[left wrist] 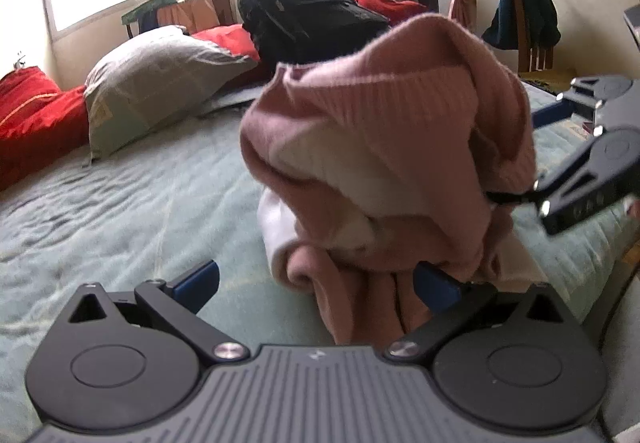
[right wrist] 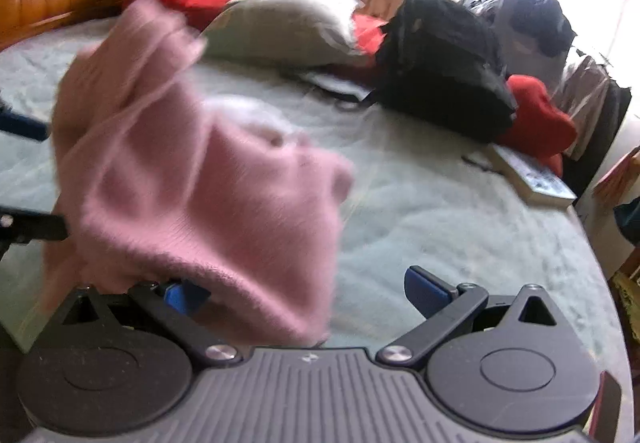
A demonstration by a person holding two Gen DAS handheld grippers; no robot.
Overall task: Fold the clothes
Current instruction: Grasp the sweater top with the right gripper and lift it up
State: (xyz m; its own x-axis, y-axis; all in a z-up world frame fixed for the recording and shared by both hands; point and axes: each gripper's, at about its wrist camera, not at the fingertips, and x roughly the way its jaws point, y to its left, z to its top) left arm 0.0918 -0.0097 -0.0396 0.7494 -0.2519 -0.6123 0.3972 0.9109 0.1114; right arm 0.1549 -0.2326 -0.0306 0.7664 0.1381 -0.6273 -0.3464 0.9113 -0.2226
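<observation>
A pink sweater is up in the air over the bed. It is all bunched up, with a white part showing inside. Its bottom end rests in a heap on the green bed cover.

The left hand-held gripper is wide open. Its two blue pads sit far apart, and the sweater's low folds hang between them, but nothing is pinched. The right hand-held gripper looks open too. Its pads are well apart. The sweater lies draped over its left pad and looks blurry. In the left wrist view, this gripper sits at the sweater's right side. I cannot tell for sure if any cloth is caught there.

I think this is an early step: the sweater is being lifted or shaken out and is not yet flat. Next, it needs to be spread flat on the bed. Each gripper should take a corner or a shoulder and pull the cloth smooth. Then the sleeves can go in.

A book lies near the bed's edge, beside a black backpack. It has print on it, but it is too small to read. I see no other words or brand names.
</observation>
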